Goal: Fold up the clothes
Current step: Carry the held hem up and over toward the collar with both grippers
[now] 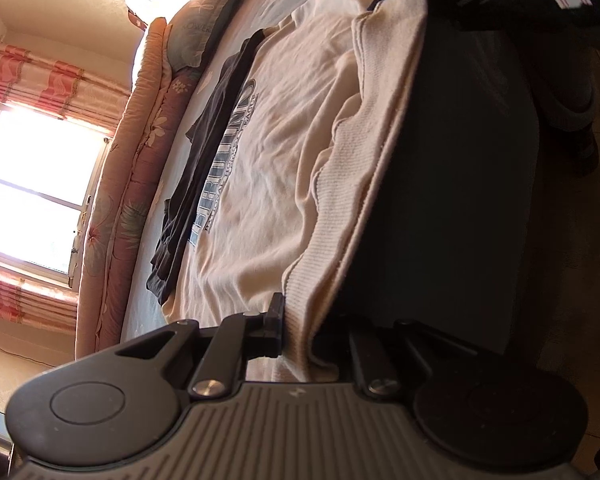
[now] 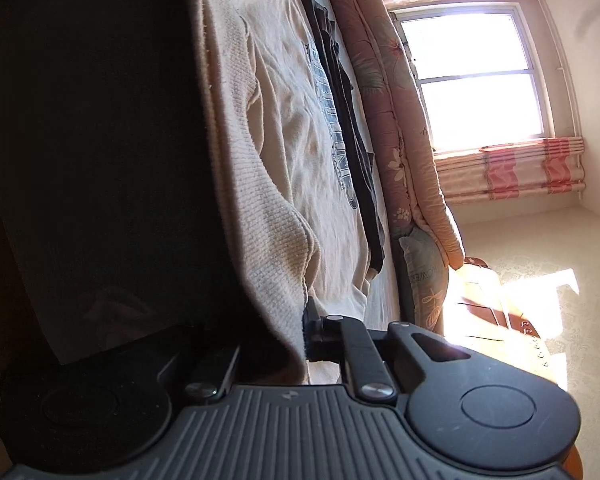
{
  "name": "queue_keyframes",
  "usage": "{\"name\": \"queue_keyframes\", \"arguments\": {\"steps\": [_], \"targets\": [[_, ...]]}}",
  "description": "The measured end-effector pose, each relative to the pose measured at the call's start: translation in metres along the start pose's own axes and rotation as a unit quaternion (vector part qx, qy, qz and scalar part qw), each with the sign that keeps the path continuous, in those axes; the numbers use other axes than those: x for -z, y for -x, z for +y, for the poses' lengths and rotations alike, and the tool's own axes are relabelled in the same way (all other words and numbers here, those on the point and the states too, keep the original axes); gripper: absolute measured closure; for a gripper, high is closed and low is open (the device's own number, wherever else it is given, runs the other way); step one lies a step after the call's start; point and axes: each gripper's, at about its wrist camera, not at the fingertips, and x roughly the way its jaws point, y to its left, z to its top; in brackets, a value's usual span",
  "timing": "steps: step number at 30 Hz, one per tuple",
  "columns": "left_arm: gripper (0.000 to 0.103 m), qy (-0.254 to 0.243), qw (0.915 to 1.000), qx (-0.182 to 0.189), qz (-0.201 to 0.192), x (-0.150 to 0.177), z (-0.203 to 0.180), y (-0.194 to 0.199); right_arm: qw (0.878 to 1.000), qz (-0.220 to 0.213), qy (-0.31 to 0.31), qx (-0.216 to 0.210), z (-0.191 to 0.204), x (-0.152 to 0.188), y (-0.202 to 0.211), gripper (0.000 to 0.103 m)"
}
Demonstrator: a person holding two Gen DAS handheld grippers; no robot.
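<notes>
Left gripper point(image 1: 296, 332) clamped on sweatshirt point(image 1: 284, 152) hem; right gripper point(image 2: 296, 336) clamped on hem too; dark garment point(image 1: 204, 152) beyond

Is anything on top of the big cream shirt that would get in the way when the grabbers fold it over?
Nothing lies on it. Both the left gripper and right gripper are shut on the cream sweatshirt's ribbed hem at the bed edge. The dark garment lies along its far side; whether it overlaps the cream cloth is unclear.
</notes>
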Motion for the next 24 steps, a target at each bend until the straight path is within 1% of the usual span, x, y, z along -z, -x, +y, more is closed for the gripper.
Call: {"name": "queue_keyframes", "arguments": {"steps": [2, 6, 8, 12, 15, 17, 24], "targets": [[0.093, 0.005, 0.9998, -0.016, -0.005, -0.001, 0.006, 0.002, 1.0, -0.002, -0.015, -0.022, -0.013, 0.001, 0.0, 0.09], [0.093, 0.009, 0.9993, -0.034, -0.012, -0.007, 0.026, 0.004, 1.0, -0.021, -0.014, -0.012, -0.034, 0.003, 0.002, 0.09], [0.093, 0.007, 0.999, -0.042, -0.014, -0.011, 0.036, 0.002, 0.999, -0.027, -0.024, -0.012, -0.05, 0.001, 0.002, 0.09], [0.093, 0.007, 0.9981, -0.058, -0.017, -0.018, 0.056, -0.005, 0.999, -0.038, -0.035, 0.005, -0.077, -0.002, -0.005, 0.09], [0.093, 0.005, 0.9974, -0.069, -0.019, -0.025, 0.072, -0.014, 0.998, -0.043, -0.038, 0.006, -0.096, -0.004, -0.019, 0.09], [0.093, 0.009, 0.9969, -0.076, -0.018, -0.031, 0.086, -0.024, 0.998, -0.045, -0.033, 0.014, -0.107, -0.006, -0.03, 0.09], [0.093, 0.03, 0.9955, -0.089, -0.017, -0.051, 0.134, -0.071, 0.997, -0.047, -0.055, 0.026, -0.15, -0.022, -0.074, 0.09]]}}
